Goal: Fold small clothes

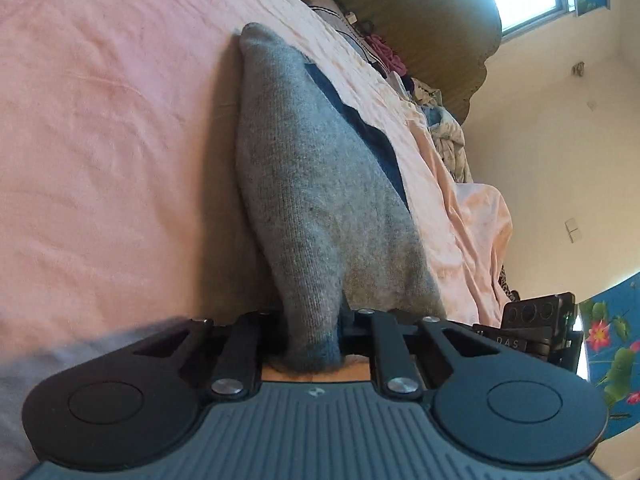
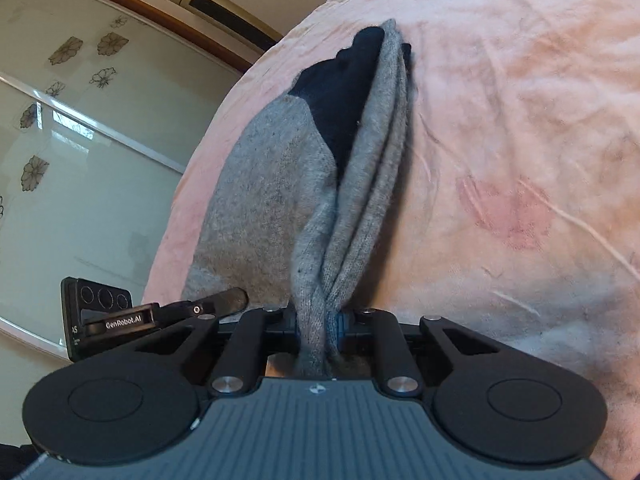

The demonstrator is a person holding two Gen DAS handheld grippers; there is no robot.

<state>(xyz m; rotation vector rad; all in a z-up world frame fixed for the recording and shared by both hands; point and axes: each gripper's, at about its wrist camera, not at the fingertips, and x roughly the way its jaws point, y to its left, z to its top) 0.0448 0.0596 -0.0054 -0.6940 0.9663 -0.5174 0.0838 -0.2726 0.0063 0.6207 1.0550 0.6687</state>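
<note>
Pinching the grey sock [image 1: 312, 184] from each side over the pink bed [image 1: 100, 140], the left gripper [image 1: 314, 320] and right gripper [image 2: 318, 320] hide its ends.

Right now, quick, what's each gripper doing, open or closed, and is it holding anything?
Left gripper: closed, pinching one end of the grey sock.
Right gripper: closed, pinching bunched grey sock fabric.

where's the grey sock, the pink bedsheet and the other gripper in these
grey sock [image 1: 320, 200], left wrist view, on its grey knit body
pink bedsheet [image 2: 520, 120], right wrist view, on bare wrinkled fabric
left gripper [image 2: 105, 312], right wrist view, on its black body at the left edge
</note>
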